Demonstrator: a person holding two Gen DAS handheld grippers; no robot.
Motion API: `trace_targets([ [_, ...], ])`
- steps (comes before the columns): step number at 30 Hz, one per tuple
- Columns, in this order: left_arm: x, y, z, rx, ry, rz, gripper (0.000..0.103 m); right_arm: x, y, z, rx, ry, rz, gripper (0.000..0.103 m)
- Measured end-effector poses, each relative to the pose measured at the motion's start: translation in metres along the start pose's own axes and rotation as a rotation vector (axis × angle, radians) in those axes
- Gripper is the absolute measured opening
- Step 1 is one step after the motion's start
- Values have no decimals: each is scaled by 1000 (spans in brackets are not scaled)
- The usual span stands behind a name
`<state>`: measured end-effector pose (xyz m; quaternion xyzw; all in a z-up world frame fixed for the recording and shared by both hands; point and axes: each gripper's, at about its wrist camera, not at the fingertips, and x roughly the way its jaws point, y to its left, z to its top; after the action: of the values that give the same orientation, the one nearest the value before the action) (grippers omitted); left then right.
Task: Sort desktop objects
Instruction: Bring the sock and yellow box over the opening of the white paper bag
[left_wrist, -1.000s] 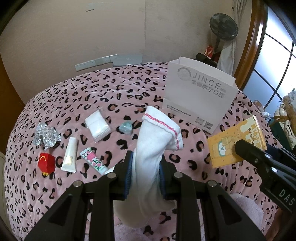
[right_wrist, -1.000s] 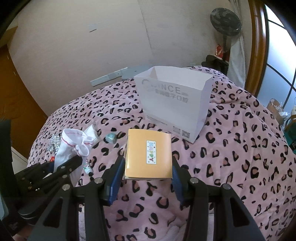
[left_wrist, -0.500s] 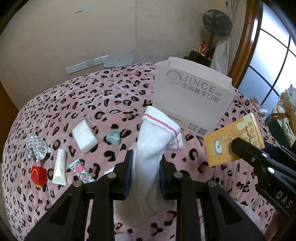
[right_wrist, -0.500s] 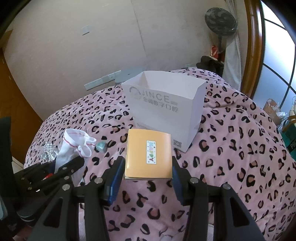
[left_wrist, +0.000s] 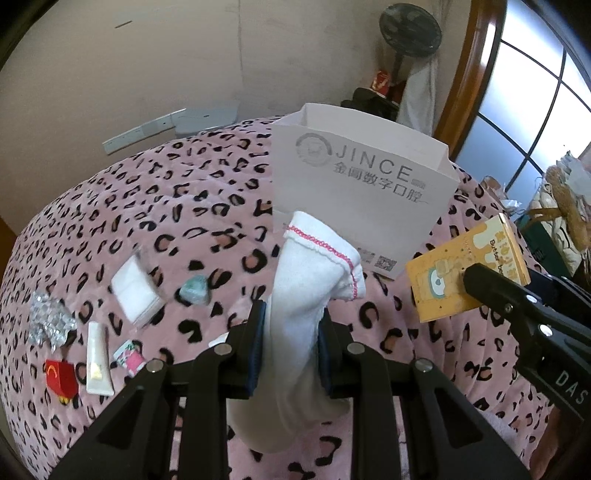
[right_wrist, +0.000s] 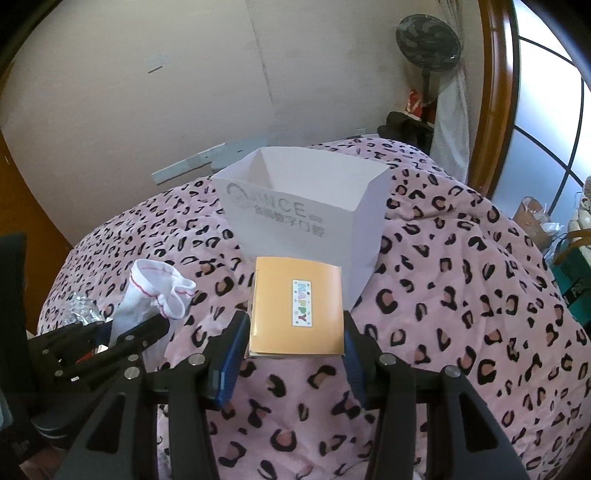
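Observation:
My left gripper (left_wrist: 290, 339) is shut on a white sock (left_wrist: 306, 295) with a pink-stitched cuff, held up over the pink leopard-print cover (left_wrist: 184, 206). An orange box (right_wrist: 297, 306) with a "HAPPY" sticker sits between the pads of my right gripper (right_wrist: 295, 350), which is shut on it. The same box (left_wrist: 465, 273) shows at the right of the left wrist view, and the sock (right_wrist: 155, 295) at the left of the right wrist view. A white open-topped paper bag (right_wrist: 306, 210) printed "JINCE" stands just beyond both, its mouth visible from the right wrist.
On the cover to the left lie a clear packet of white tissue (left_wrist: 135, 288), a teal lump (left_wrist: 195, 290), crumpled foil (left_wrist: 48, 323), a white tube (left_wrist: 96, 358), a pink patterned pack (left_wrist: 129, 356) and a small red box (left_wrist: 61, 376). A fan (right_wrist: 428, 40) stands by the far wall.
Both grippers have moved toward the paper bag, which looms larger and nearer. The small items have slid left and down in the left wrist view. Both grips are unchanged.

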<state>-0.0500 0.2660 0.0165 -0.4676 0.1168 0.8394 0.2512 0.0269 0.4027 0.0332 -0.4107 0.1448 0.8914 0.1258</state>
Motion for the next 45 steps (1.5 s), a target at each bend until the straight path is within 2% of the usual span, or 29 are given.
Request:
trace_targets([
  [30, 15, -30, 94, 133, -51, -67, 25, 16, -4, 61, -17, -70, -50, 49],
  [45, 9, -35, 146, 144, -76, -106, 25, 13, -10, 103, -16, -100, -27, 47],
])
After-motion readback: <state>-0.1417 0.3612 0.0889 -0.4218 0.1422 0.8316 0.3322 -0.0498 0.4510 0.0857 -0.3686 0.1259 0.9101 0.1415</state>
